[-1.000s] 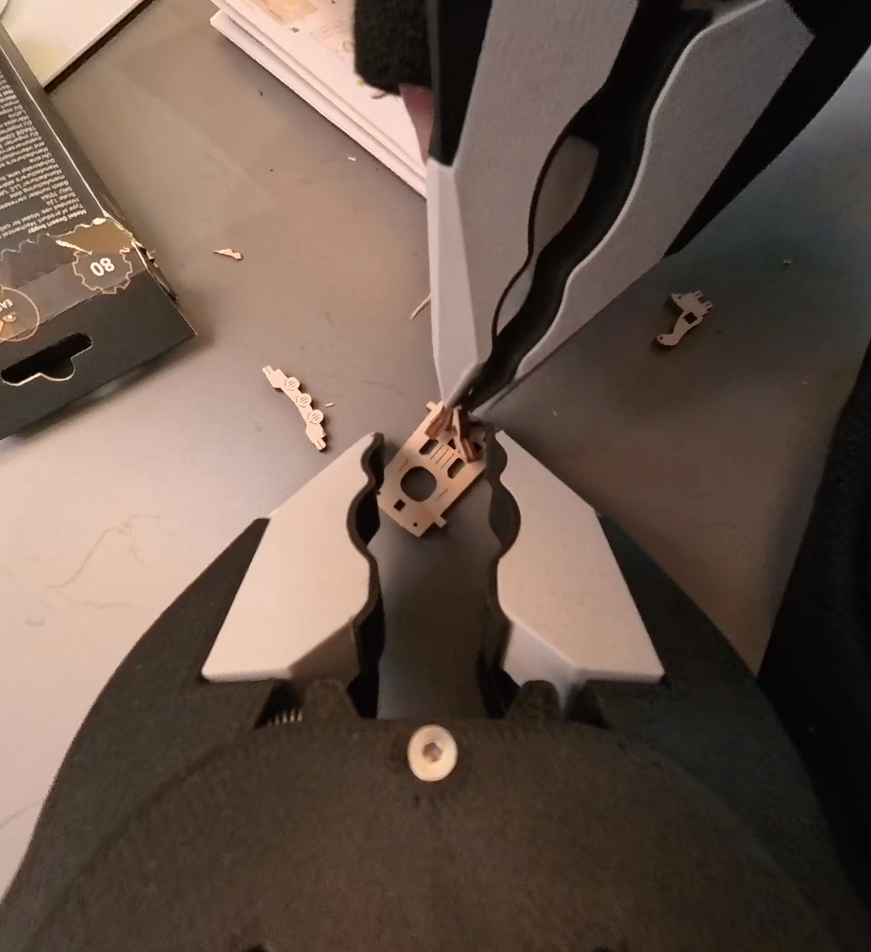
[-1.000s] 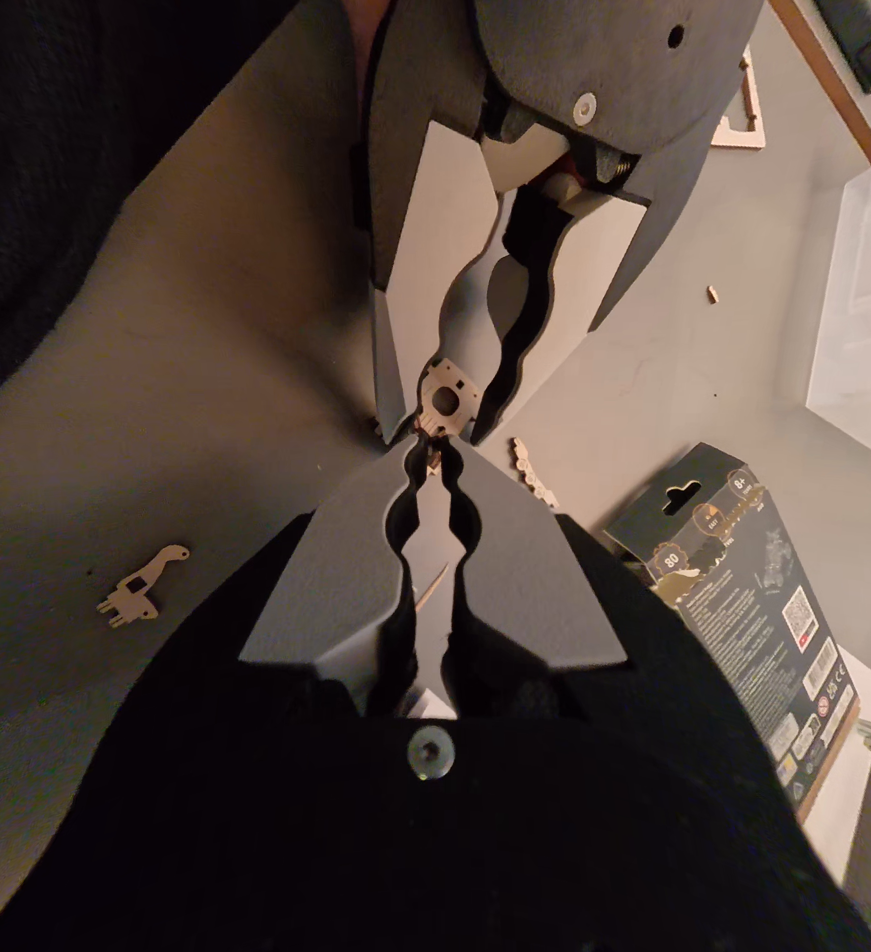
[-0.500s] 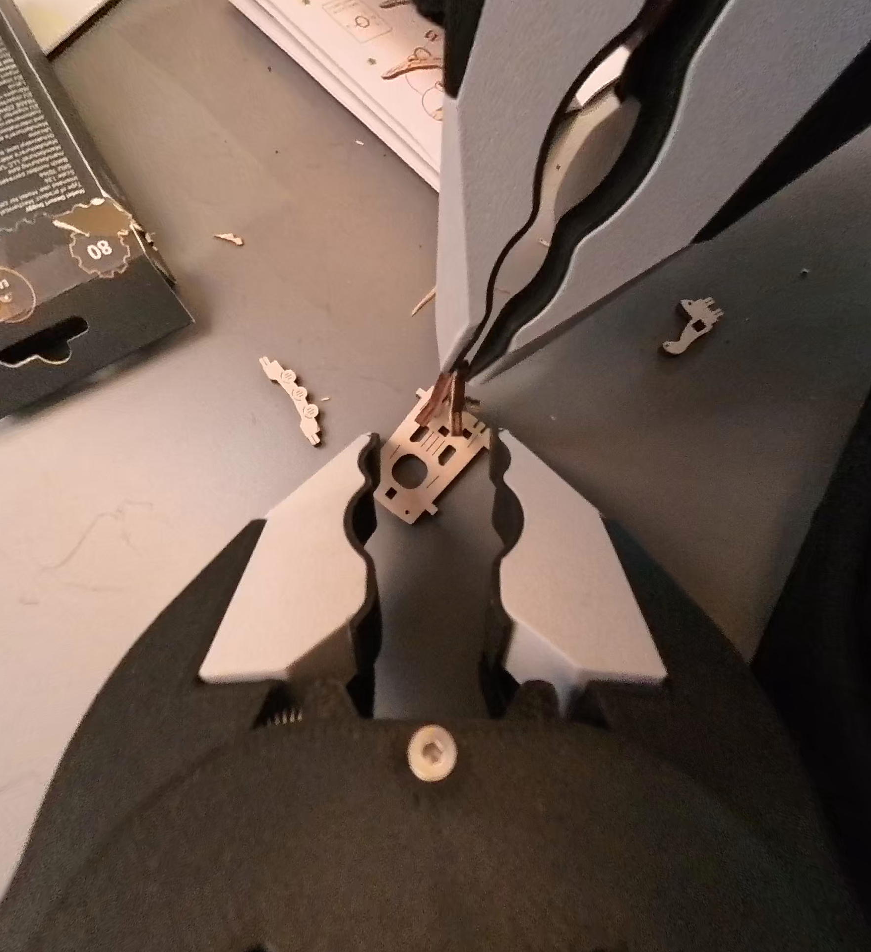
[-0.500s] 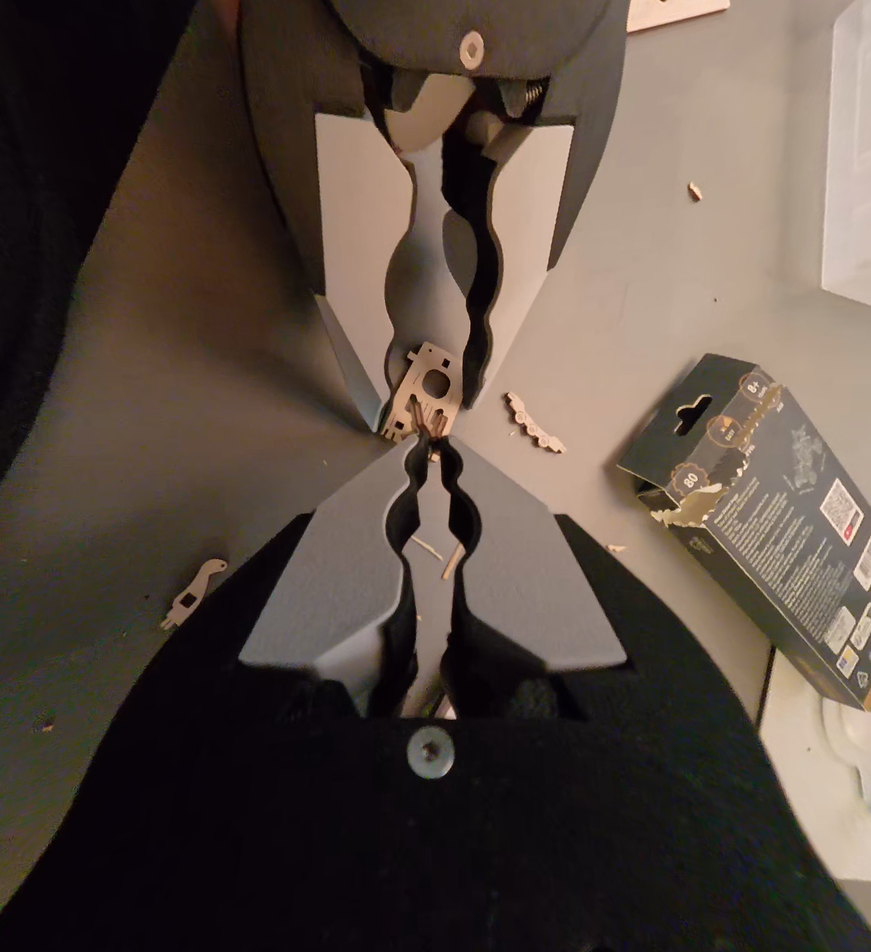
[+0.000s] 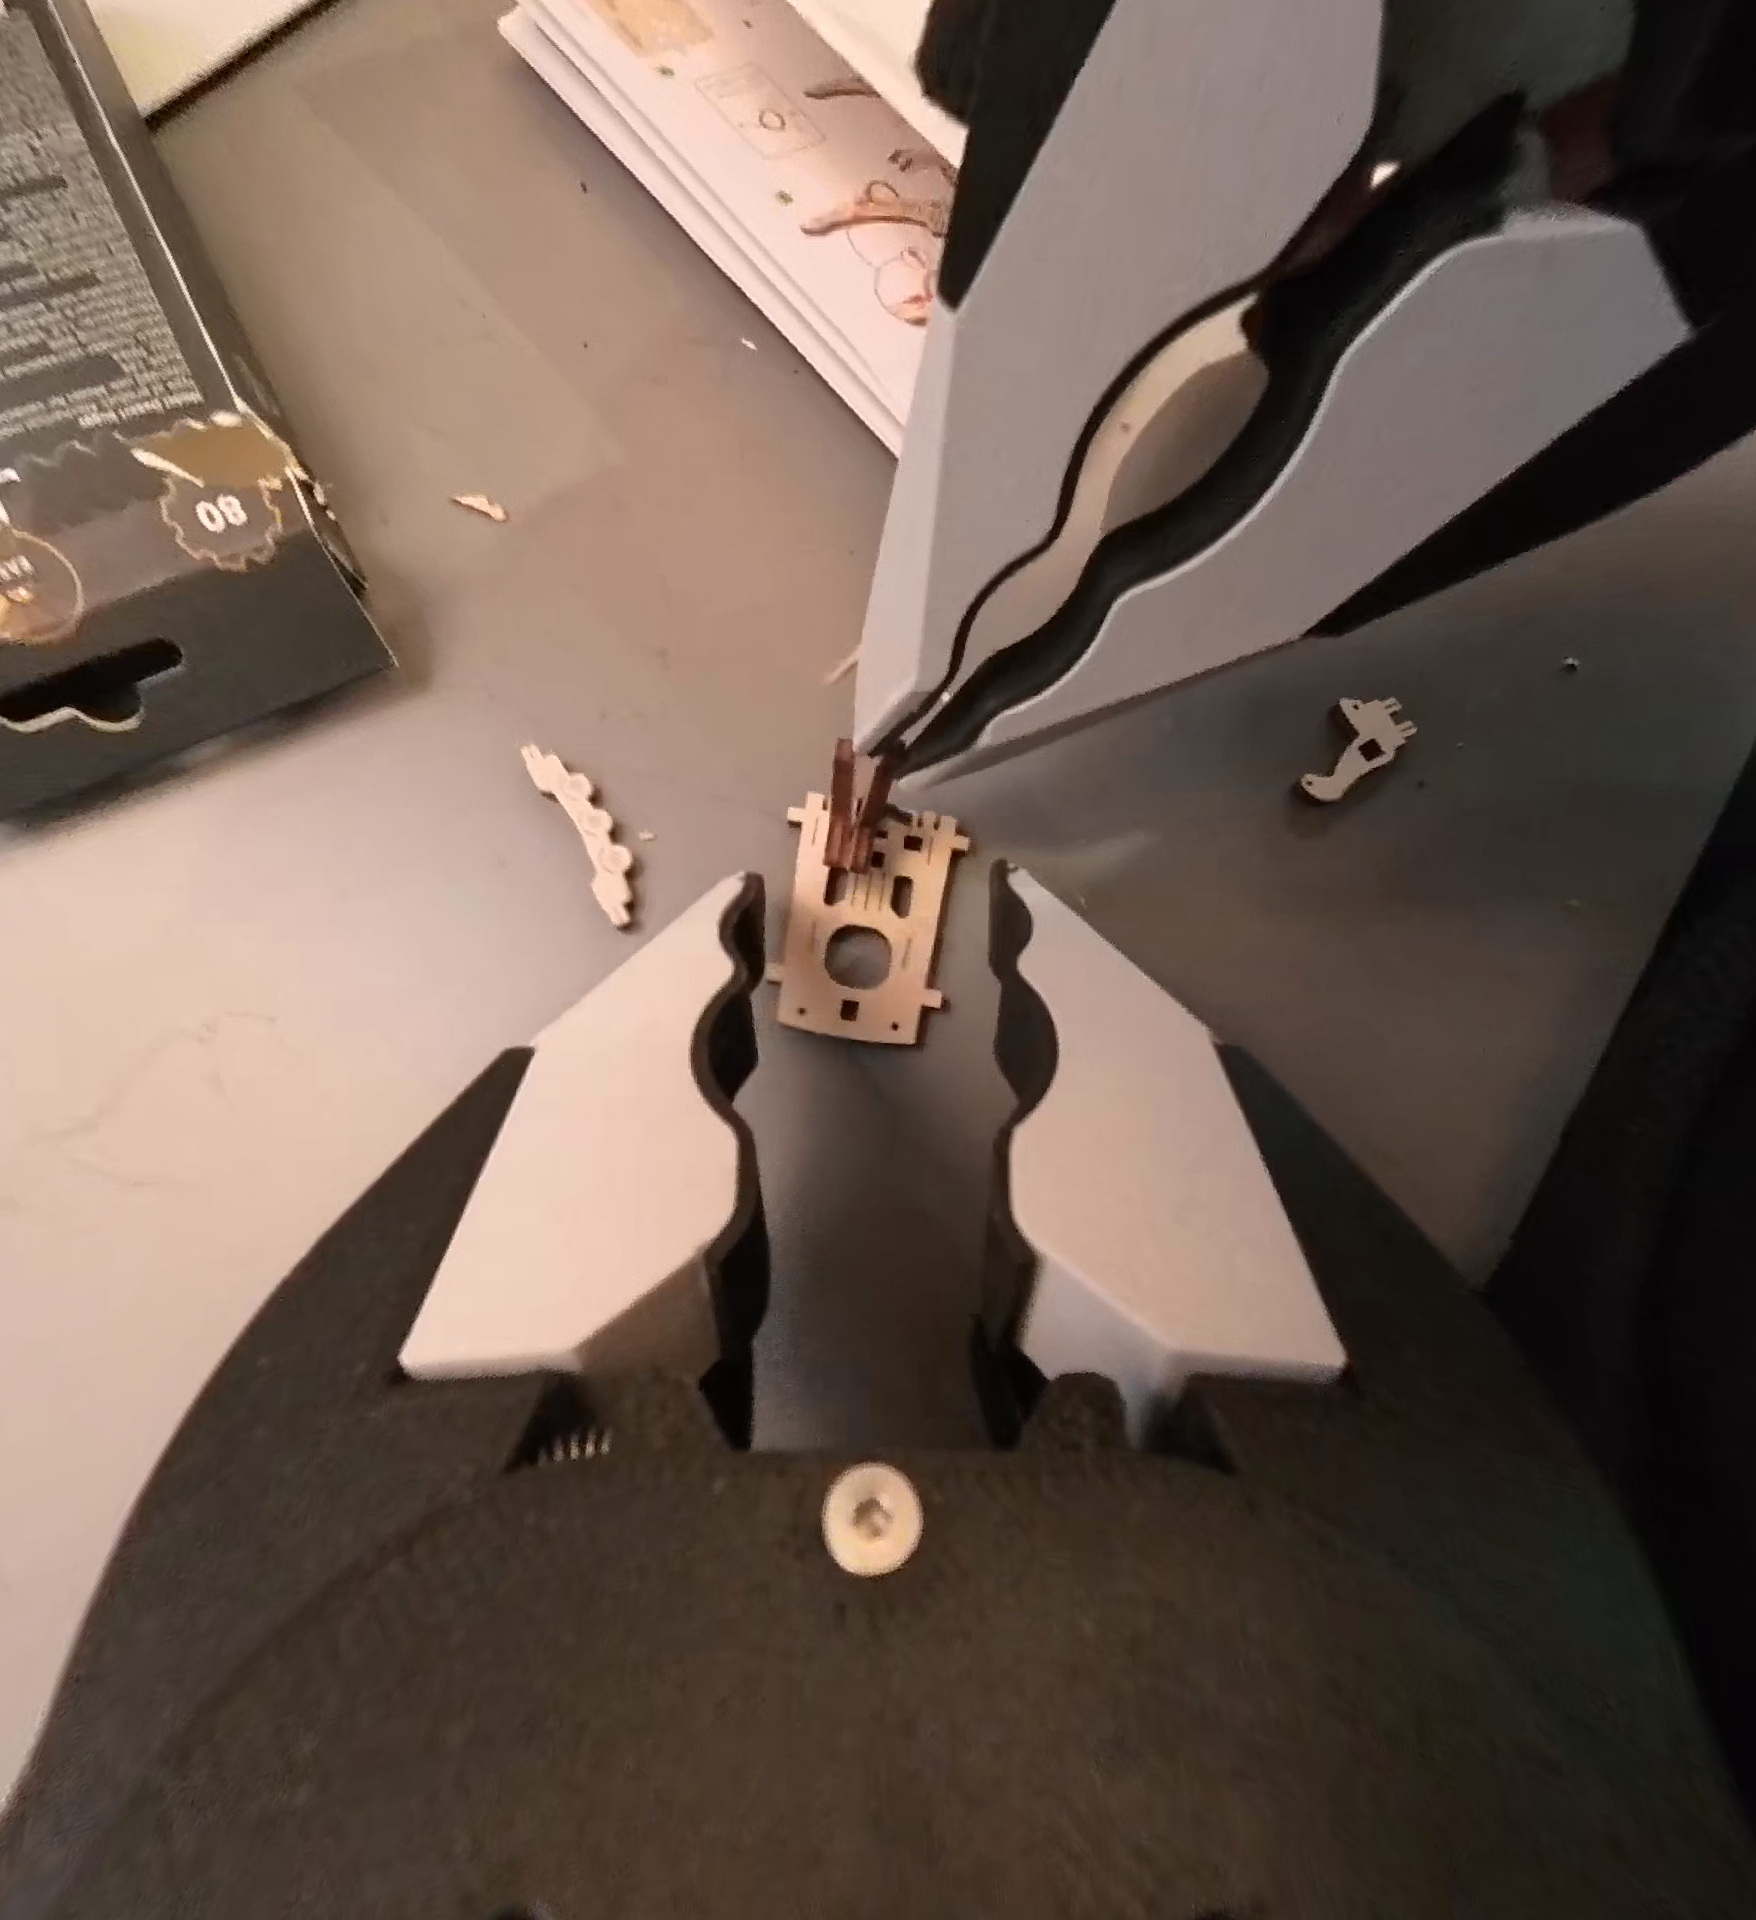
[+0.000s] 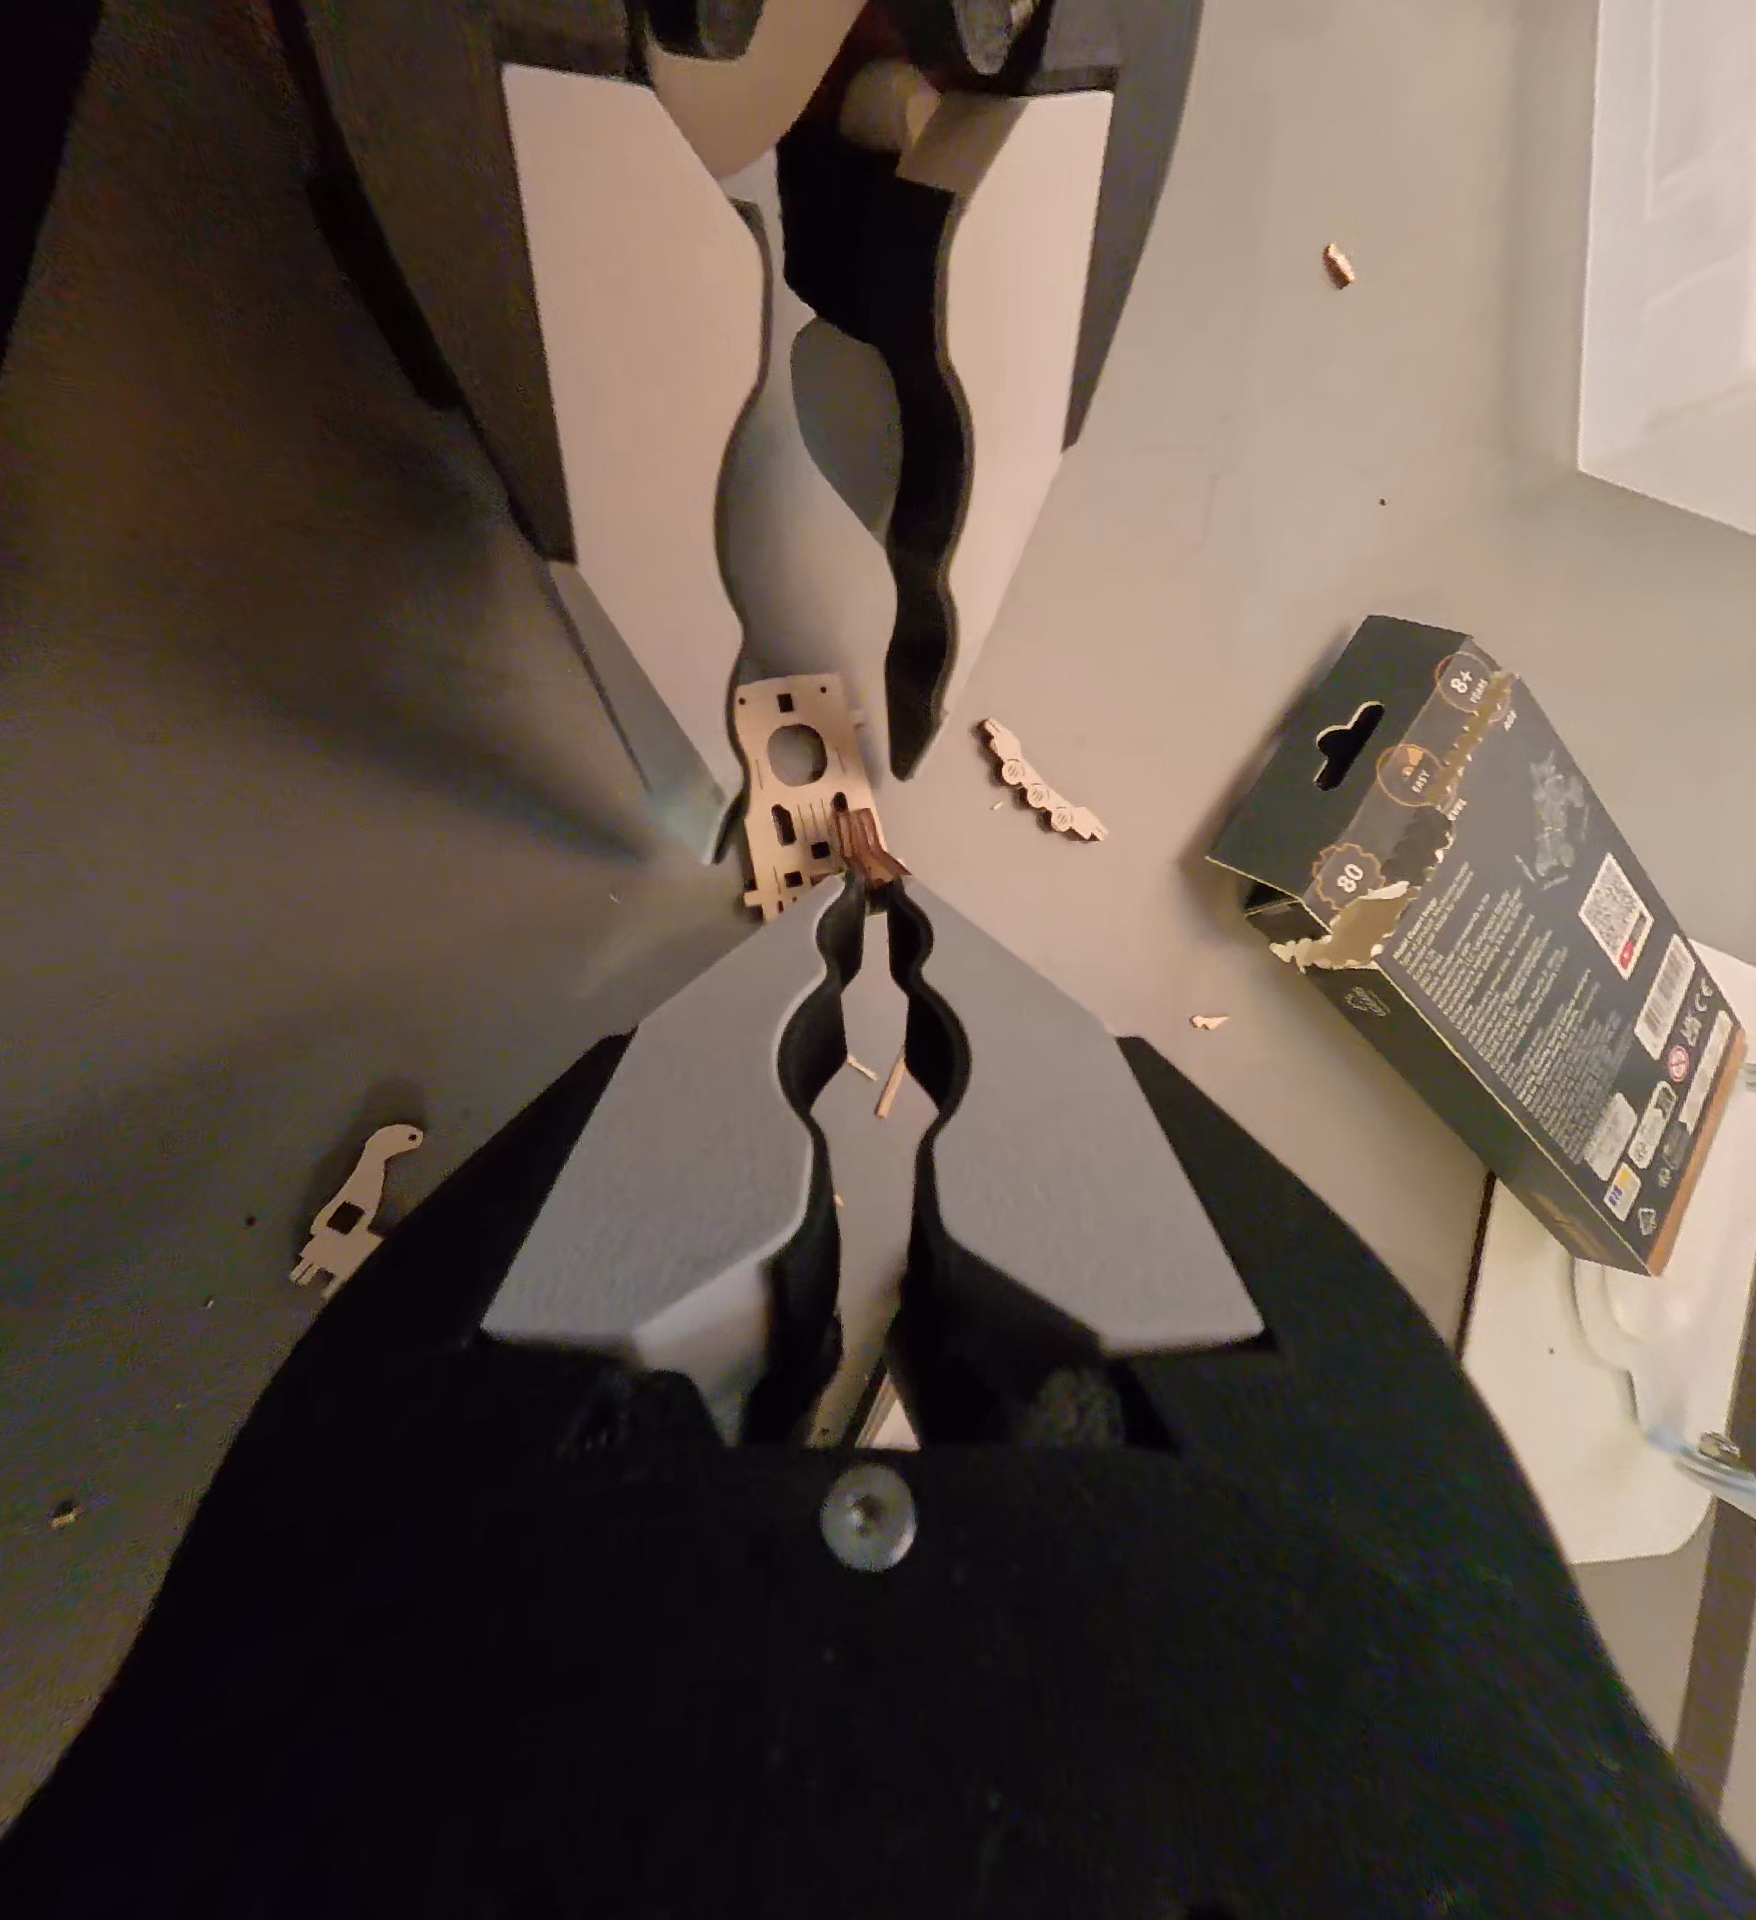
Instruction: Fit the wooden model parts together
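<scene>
Right gripper (image 6: 869,888) fingertips pinched on small dark-brown wooden tab (image 5: 853,805), standing in slot of pale flat wooden plate with round hole (image 5: 866,935). Left gripper (image 5: 869,914) fingers now spread, flanking plate; half-second ago they clamped it. Plate seemingly lies on grey table (image 5: 282,987); tab likely seated. Loose curved wooden strip (image 5: 583,831) nearby.

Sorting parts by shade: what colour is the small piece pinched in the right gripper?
Dark reddish brown small piece, seen best in the left wrist view.
</scene>
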The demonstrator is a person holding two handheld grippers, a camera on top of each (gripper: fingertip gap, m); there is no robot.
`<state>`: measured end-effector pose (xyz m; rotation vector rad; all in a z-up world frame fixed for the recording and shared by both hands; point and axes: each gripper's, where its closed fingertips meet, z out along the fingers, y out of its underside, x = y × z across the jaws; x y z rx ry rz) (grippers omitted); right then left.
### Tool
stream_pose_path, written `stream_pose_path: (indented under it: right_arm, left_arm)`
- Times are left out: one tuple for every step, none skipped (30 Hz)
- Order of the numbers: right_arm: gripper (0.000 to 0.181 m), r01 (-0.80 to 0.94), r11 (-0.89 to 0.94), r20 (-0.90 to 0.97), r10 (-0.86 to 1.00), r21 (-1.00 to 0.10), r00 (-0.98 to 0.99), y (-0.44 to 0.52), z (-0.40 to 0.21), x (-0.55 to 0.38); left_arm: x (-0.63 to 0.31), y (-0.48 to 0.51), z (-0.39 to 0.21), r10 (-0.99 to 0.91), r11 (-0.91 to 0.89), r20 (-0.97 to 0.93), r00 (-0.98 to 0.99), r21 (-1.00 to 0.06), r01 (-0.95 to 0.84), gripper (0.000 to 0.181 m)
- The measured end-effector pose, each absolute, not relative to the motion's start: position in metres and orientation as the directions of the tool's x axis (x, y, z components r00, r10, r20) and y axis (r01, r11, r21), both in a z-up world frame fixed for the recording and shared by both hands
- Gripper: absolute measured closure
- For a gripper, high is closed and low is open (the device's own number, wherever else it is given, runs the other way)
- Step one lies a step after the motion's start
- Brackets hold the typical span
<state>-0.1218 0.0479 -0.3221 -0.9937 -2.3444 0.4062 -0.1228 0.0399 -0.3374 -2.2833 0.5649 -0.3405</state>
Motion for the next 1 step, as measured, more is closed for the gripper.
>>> stream_pose_path:
  right_arm:
    - [0.18,0.563,0.685,0.379,0.727,-0.462,-0.573,0.0491,-0.3222,-0.1218]
  left_arm:
    - [-0.1238,0.0429,-0.3374,-0.495,-0.618,0.055,0.867,-0.723,-0.307,0.141]
